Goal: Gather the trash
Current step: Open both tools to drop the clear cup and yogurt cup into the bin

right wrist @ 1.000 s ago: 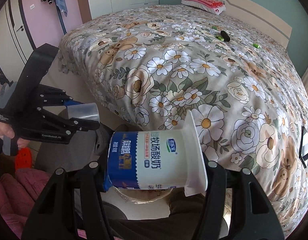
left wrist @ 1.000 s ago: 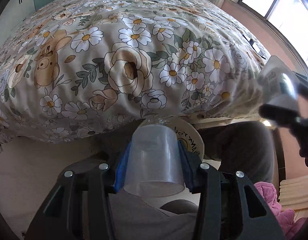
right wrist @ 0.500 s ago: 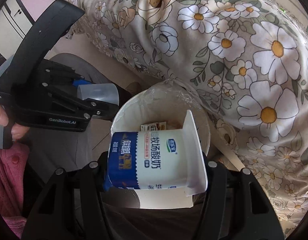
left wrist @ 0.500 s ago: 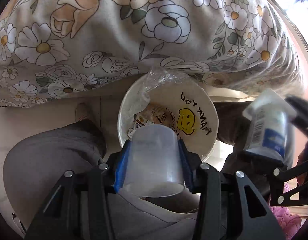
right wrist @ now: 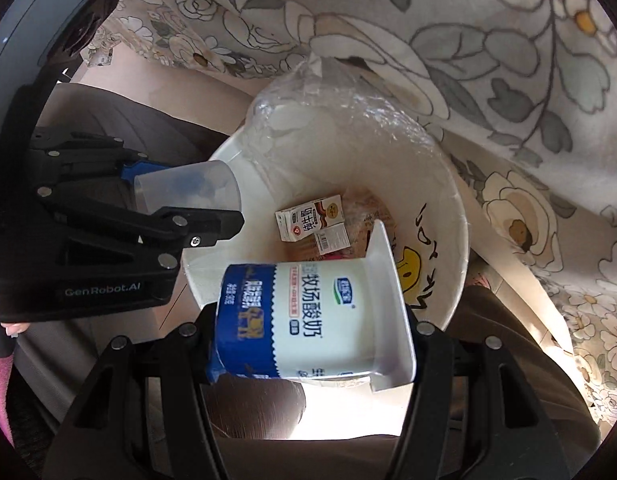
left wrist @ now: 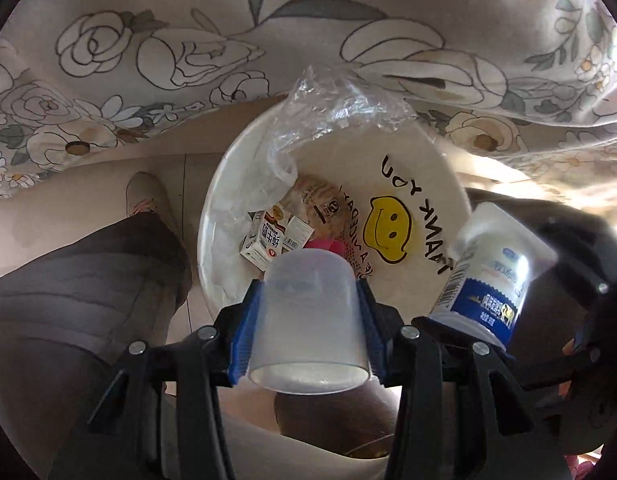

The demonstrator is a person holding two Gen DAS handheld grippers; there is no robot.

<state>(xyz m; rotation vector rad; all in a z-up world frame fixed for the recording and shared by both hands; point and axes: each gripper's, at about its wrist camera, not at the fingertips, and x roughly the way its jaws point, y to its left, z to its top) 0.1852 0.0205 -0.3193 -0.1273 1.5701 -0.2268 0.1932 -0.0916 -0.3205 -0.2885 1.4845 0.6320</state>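
My left gripper (left wrist: 308, 320) is shut on a clear plastic cup (left wrist: 308, 320) and holds it over the near rim of a white trash bin (left wrist: 212, 216) lined with a clear bag. My right gripper (right wrist: 312, 320) is shut on a blue and white yogurt cup (right wrist: 312, 320), lying sideways, above the bin's (right wrist: 460, 240) near edge. The yogurt cup also shows in the left wrist view (left wrist: 492, 280), and the clear cup in the right wrist view (right wrist: 188, 192). A small milk carton (left wrist: 264, 240) and wrappers lie inside the bin.
The floral bed cover (left wrist: 308, 40) hangs just behind the bin. The person's grey-trousered legs (left wrist: 80, 280) stand on either side of it, with a shoe (left wrist: 146, 196) on the floor at left.
Both grippers have moved down and closer over the bin, each still holding its cup. The bin now fills the middle of both views.
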